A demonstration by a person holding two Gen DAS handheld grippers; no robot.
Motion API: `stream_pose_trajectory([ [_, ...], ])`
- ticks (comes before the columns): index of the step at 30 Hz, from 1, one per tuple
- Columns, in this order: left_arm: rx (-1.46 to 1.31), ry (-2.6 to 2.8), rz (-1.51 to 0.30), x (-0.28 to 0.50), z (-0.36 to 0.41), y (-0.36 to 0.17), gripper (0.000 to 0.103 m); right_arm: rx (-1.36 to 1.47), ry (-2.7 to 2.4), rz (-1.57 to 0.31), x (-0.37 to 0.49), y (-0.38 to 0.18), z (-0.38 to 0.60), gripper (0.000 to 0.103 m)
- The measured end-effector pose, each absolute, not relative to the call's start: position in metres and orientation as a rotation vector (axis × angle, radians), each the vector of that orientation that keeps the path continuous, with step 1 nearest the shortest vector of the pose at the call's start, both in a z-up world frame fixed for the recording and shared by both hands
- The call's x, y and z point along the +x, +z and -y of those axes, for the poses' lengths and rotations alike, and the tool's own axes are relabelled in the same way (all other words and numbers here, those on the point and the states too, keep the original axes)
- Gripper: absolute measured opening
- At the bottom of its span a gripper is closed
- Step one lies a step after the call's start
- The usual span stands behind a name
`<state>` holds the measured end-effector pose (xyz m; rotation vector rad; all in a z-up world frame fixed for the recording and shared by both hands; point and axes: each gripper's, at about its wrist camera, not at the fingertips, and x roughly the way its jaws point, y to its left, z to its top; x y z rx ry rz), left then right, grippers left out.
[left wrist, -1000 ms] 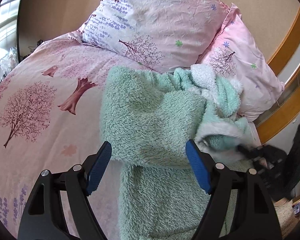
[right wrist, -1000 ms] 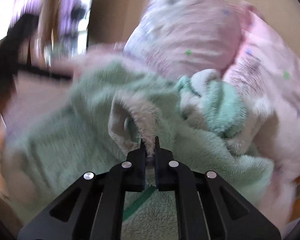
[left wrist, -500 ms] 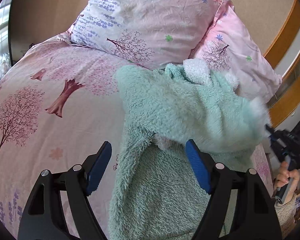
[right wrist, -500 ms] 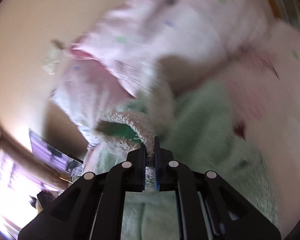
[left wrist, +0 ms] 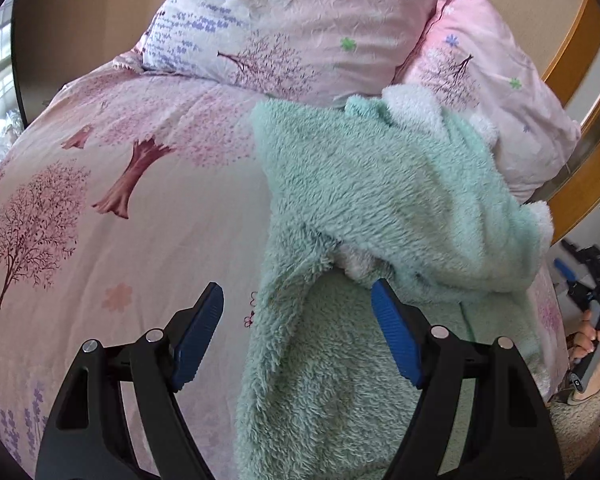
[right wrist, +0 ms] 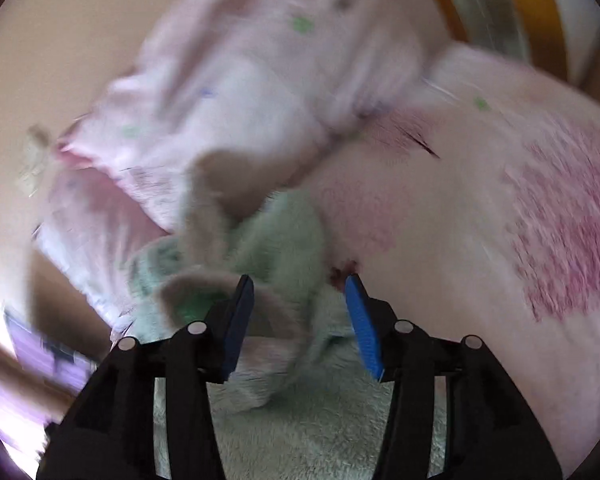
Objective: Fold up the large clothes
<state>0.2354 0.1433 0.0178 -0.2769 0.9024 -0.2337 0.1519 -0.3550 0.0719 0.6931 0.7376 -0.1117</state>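
Pink tree-print bedding [left wrist: 100,200] is covering the bed, with two matching pillows [left wrist: 300,28] propped against a beige wall at twelve o'clock. Lying down the bed's right half, from the pillows toward six o'clock, is a mint fleece robe [left wrist: 380,184], one flap of it lying doubled over across the middle and showing white lining at its edges. In the left wrist view, the left tool [left wrist: 298,332] is hovering released over the robe's near edge, blue pads spread wide, nothing between them. At four o'clock in that view, a hand [left wrist: 596,344] is gripping the handle of the right tool [left wrist: 580,276] just off the bed's edge. The right wrist view is blurring with motion; there the right tool [right wrist: 300,316] has just been opening, its pads standing apart, with a white-lined fold of robe [right wrist: 260,280] sitting loose between them, no longer pinched.
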Motion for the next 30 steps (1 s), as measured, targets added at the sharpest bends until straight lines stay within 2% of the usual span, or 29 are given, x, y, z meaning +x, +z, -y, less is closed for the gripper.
stream_pose_trajectory([
  [6, -0.237, -0.229, -0.924, 0.236, -0.137, 0.010, 0.076, 0.331, -0.018, -0.835, 0.179, 0.069, 0.292, 0.048],
  [7, -0.233, -0.228, -0.925, 0.236, -0.136, 0.009, 0.076, 0.286, -0.051, -0.853, 0.185, 0.064, 0.288, 0.019],
  [8, -0.230, -0.227, -0.924, 0.236, -0.136, 0.009, 0.076, 0.269, -0.093, -0.869, 0.188, 0.057, 0.289, 0.006],
  [13, -0.228, -0.231, -0.903, 0.234, -0.137, 0.013, 0.076, 0.404, -0.264, -0.872, 0.184, 0.039, 0.332, 0.005],
  [15, -0.226, -0.239, -0.889, 0.235, -0.136, 0.016, 0.076, 0.436, -0.314, -0.942, 0.193, 0.021, 0.347, 0.006],
  [17, -0.232, -0.255, -0.873, 0.237, -0.132, 0.019, 0.076, 0.416, -0.309, -1.028, 0.209, 0.001, 0.351, 0.007],
  [19, -0.242, -0.274, -0.854, 0.238, -0.128, 0.024, 0.076, 0.387, -0.314, -1.033, 0.210, 0.003, 0.349, 0.012],
  [20, -0.244, -0.287, -0.839, 0.237, -0.125, 0.027, 0.076, 0.369, -0.312, -1.015, 0.208, 0.013, 0.348, 0.019],
  [21, -0.241, -0.300, -0.823, 0.237, -0.122, 0.031, 0.077, 0.357, -0.313, -0.992, 0.206, 0.022, 0.347, 0.034],
  [23, -0.225, -0.330, -0.801, 0.239, -0.113, 0.039, 0.077, 0.319, -0.310, -0.897, 0.198, 0.047, 0.341, 0.057],
  [26, -0.195, -0.374, -0.785, 0.247, -0.091, 0.046, 0.077, 0.237, -0.266, -0.776, 0.198, 0.083, 0.324, 0.059],
  [30, -0.183, -0.432, -0.788, 0.260, -0.053, 0.047, 0.077, 0.227, 0.030, -0.864, 0.250, 0.085, 0.279, 0.058],
])
